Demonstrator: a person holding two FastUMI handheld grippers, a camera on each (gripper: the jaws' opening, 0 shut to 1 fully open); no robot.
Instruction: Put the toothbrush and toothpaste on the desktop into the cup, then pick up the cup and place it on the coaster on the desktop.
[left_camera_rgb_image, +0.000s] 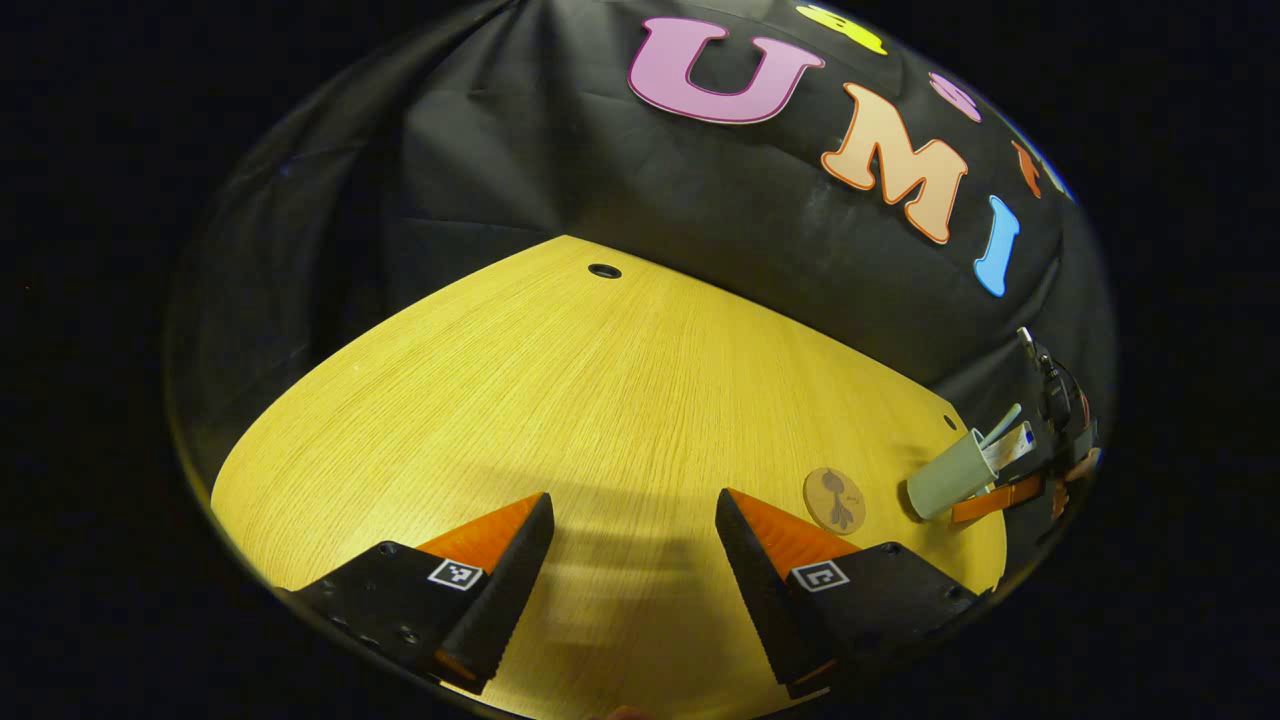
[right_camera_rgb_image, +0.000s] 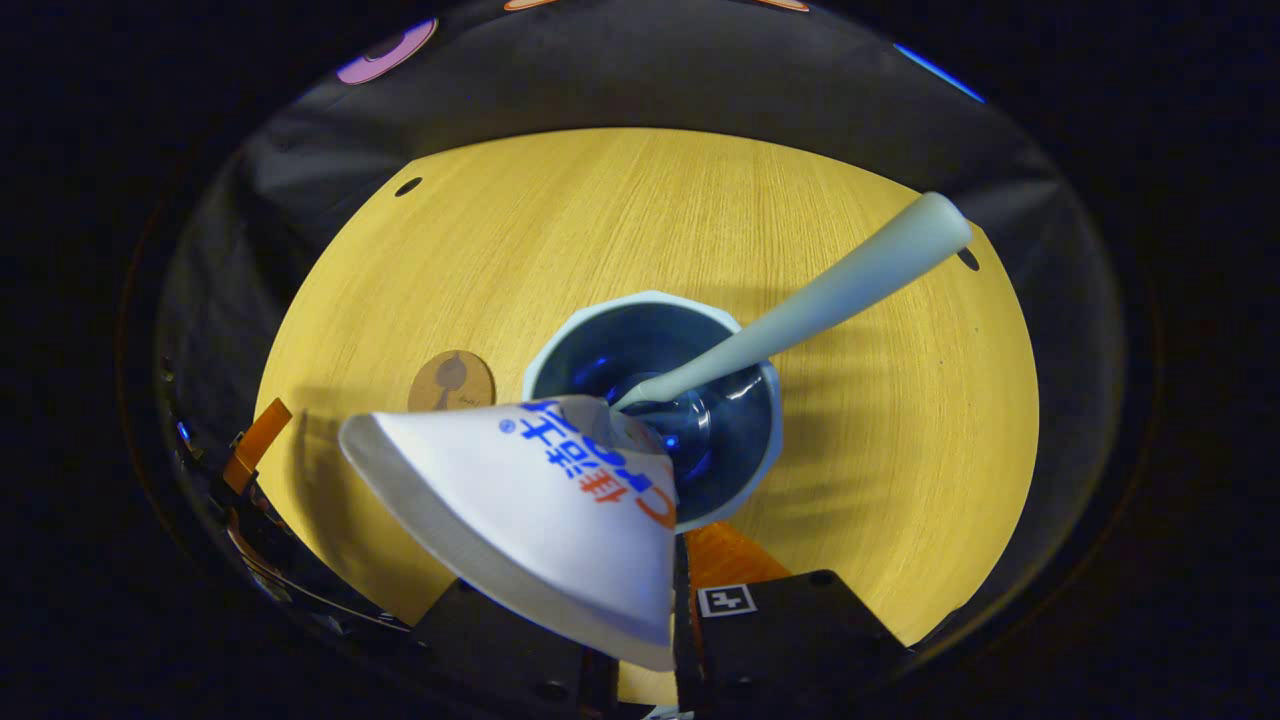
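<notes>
Table (right_camera_rgb_image: 560, 220): broad yellow wood-grain top, matte, carrying a pale, thick-rimmed cup (right_camera_rgb_image: 650, 305) with the tapered plastic toothbrush (right_camera_rgb_image: 840, 285) already leaning inside; the small round brown coaster (right_camera_rgb_image: 452, 382) just beside it lies bare, so the lift onto it is yet to do. Toothpaste (right_camera_rgb_image: 530, 500): soft white tube, flat crimped tail, nose at the cup's mouth, apparently pinched by the right hand-held gripper (right_camera_rgb_image: 680, 580), though the tube hides the near finger. Left hand-held gripper (left_camera_rgb_image: 635, 540): spread wide, holding nothing.

The toothbrush (right_camera_rgb_image: 830, 290) and toothpaste (right_camera_rgb_image: 540, 500) stand in the cup (right_camera_rgb_image: 750, 470), just beside the coaster (right_camera_rgb_image: 451, 381).
</notes>
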